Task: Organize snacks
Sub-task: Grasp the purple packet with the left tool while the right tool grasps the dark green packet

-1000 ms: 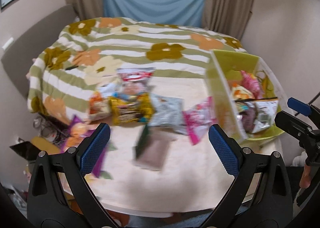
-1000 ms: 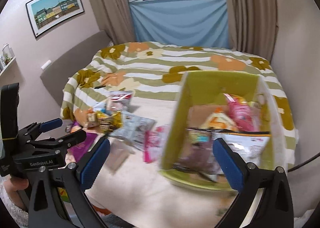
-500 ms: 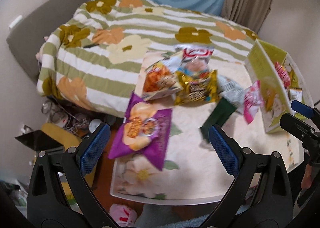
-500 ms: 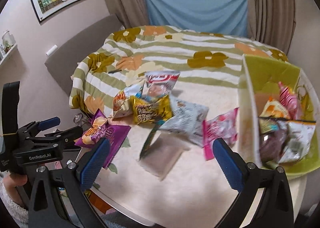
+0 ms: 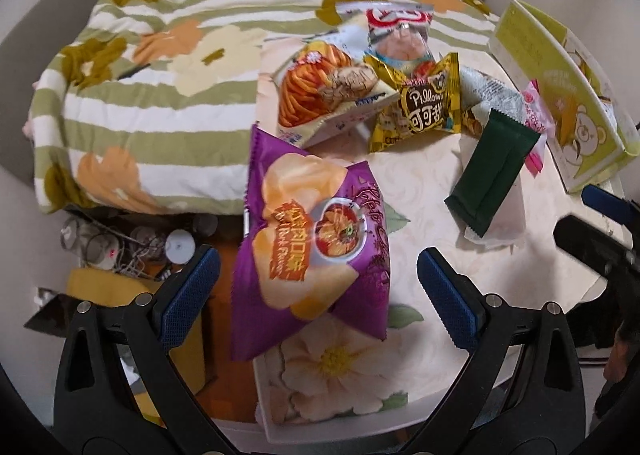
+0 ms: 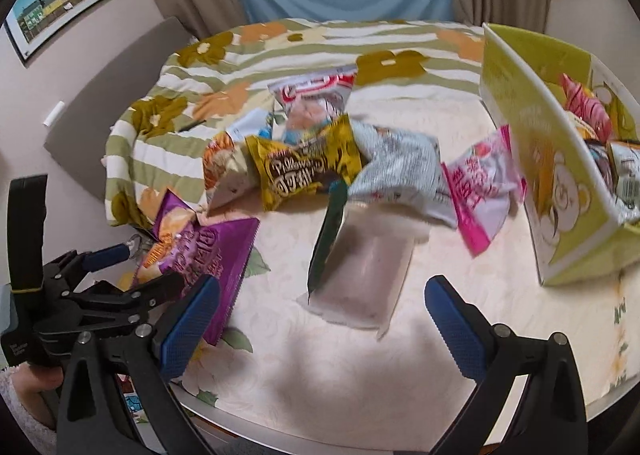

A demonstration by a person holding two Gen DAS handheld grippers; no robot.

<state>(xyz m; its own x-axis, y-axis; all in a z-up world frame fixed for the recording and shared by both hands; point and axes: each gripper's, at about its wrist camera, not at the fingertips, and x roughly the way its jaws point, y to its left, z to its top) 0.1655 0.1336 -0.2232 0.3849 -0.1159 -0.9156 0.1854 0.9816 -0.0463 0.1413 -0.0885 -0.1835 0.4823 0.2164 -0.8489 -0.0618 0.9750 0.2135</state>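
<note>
1. Snacks lie scattered across a cream worktop [image 6: 360,375] with a flower pattern, which stands against a bed covered by a striped, flowered blanket [image 5: 140,95]
2. Left gripper [image 5: 318,287] is spread wide with nothing between its blue pads; it hovers over the near-left corner of the worktop, straddling a purple chip bag [image 5: 316,251] that overhangs the left edge
3. Right gripper [image 6: 320,319] is likewise wide open and empty, held above the near edge; the left gripper's body shows at the left of its view
4. Toward the far-left part of the worktop sits a pile: an orange-and-white noodle-snack bag [image 5: 332,95], a gold bag printed "Pillows" [image 5: 420,103] leaning on it, and a red-and-white pouch [image 5: 400,31] at the far edge touching the blanket
5. Near the middle, a dark green packet [image 5: 492,171] rests tilted on top of a pale translucent pouch [image 6: 364,271]
6. Beyond those, a silver-grey bag [image 6: 400,171] lies just beside a pink packet [image 6: 480,187], and the pink one touches the wall of a yellow-green box [image 6: 560,183] with a bear drawn on it
7. That box stands along the right edge of the worktop and already holds several packets, among them a pink one; the rest are too cut off to tell apart
</note>
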